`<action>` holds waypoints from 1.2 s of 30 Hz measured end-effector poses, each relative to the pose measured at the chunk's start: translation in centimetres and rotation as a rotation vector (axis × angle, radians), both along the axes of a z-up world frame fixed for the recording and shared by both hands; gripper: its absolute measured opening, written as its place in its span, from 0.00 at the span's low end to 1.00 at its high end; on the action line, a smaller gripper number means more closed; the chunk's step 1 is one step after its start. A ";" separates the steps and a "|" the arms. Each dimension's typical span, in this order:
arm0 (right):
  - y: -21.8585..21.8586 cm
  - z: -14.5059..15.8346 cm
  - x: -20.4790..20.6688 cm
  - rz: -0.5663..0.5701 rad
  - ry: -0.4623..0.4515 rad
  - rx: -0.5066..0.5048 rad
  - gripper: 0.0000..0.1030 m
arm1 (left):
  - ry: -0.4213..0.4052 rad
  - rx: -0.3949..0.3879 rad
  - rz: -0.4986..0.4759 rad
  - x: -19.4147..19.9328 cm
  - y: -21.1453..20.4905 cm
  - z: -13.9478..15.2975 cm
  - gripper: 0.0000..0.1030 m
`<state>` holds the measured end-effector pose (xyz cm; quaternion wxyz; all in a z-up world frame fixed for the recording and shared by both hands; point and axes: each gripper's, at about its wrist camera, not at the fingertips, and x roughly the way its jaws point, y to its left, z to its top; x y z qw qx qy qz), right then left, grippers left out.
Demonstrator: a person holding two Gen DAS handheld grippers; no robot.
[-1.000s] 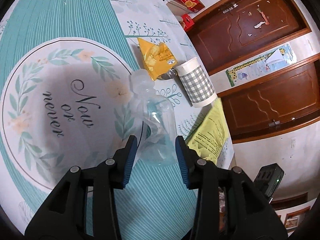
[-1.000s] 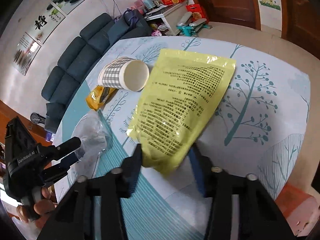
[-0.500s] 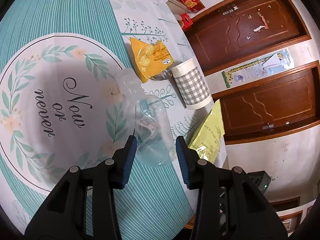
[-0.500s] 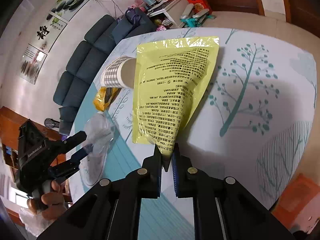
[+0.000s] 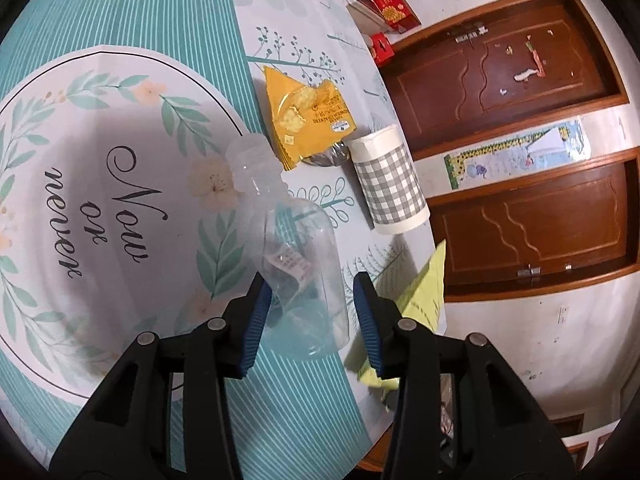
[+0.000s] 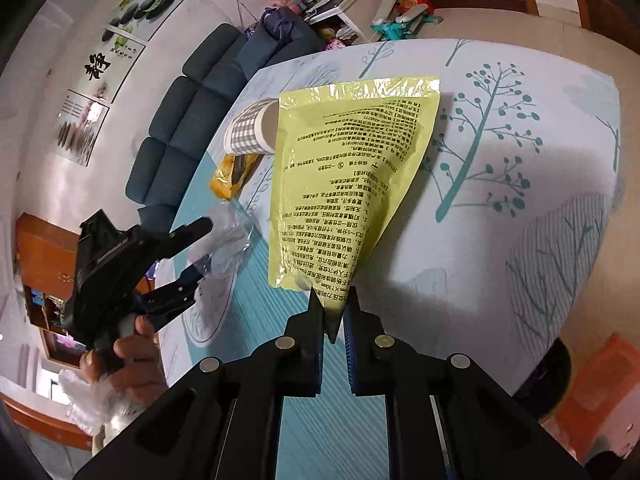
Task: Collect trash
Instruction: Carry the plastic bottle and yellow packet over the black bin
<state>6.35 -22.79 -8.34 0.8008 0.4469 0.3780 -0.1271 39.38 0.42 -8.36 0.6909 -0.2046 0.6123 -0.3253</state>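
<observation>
A clear plastic bottle [image 5: 296, 256] lies on the tablecloth, its base between the fingers of my left gripper [image 5: 308, 312]; the jaws stand open around it and a gap shows on each side. The bottle [image 6: 224, 236] and left gripper [image 6: 192, 256] also show in the right wrist view. My right gripper [image 6: 332, 320] is shut on the corner of a yellow-green printed bag [image 6: 344, 176] and holds it lifted off the table. The bag's edge [image 5: 424, 292] shows in the left wrist view.
A grey checked paper cup [image 5: 388, 180] lies on its side beside an orange snack packet [image 5: 304, 116]. The cup [image 6: 252, 128] and packet [image 6: 232, 172] sit behind the bag. The table edge [image 5: 400, 412] is near. A dark sofa [image 6: 188, 128] stands beyond.
My right gripper closed on the yellow-green bag's corner and raised it off the table. My left gripper stayed open around the bottle, shifting slightly.
</observation>
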 end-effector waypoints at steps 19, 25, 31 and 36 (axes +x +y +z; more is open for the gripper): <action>2.5 3.1 -8.4 0.051 -0.011 0.023 0.09 | -0.230 0.051 -0.199 -13.4 0.4 6.8 0.23; 2.9 3.4 -13.7 0.035 0.005 0.016 0.09 | -0.282 0.053 -0.309 -20.7 -0.2 8.0 0.23; 3.0 2.5 -19.9 0.014 0.034 -0.006 0.09 | -0.356 0.080 -0.421 -27.8 -1.6 8.3 0.23; 2.6 -0.4 -24.2 0.005 0.093 0.006 0.09 | -0.387 0.111 -0.498 -32.8 -2.9 6.8 0.23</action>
